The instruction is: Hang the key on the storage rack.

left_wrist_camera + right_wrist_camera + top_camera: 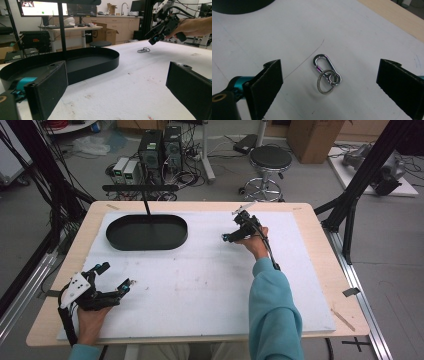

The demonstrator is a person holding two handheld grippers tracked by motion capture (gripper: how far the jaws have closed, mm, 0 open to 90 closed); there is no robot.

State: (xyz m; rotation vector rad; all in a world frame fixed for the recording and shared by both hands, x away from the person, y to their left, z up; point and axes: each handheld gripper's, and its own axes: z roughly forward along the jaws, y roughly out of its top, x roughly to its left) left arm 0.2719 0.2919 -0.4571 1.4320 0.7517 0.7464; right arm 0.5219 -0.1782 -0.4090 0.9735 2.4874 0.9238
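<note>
Toward the far right of the white mat [200, 285], the right gripper [239, 231] hangs tilted down over a small silver clip [324, 65] with a key ring [325, 82] looped through its end. In the right gripper view the clip lies flat on the mat between the two black jaws, which stand wide apart and touch nothing. The left gripper [114, 279] rests low at the mat's near left corner, its jaws also wide and empty, pointed toward the black oval tray [146, 232] at the far left.

I'd judge the pick to be about to start, and the trouble is how flat the clip lies. Thick pads closing on thin metal could skate over it or push it along the foam rather than grip it. The loose ring could also swing out or catch one pad, so that only the ring gets pinched and the clip dangles.

The right gripper view gives the clip's shape and its ring plainly. In the left gripper view the clip [143, 50] is a small glint on the mat below the right gripper [160, 35], but that view shows the tray's upright wall and the thin post rising from it, and how clear of the mat the right gripper is held.
</note>
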